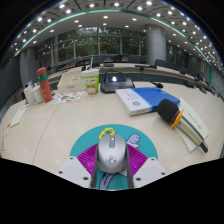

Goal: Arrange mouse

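Observation:
A grey computer mouse [112,153] sits between my gripper's [112,172] two fingers, its sides against the magenta pads [85,158], so the gripper is shut on it. The mouse points away from me. Under and just beyond it lies a round teal mouse mat [133,137] with a cartoon print, on the beige table [60,125]. I cannot tell whether the mouse rests on the mat or hangs just above it.
Beyond the mat to the right lie a blue and white book [140,98], a black and yellow tool [170,112] and a white sheet [192,126]. At the far left stand an orange bottle [43,84] and boxes [78,82]. A dark tablet [117,80] lies further back.

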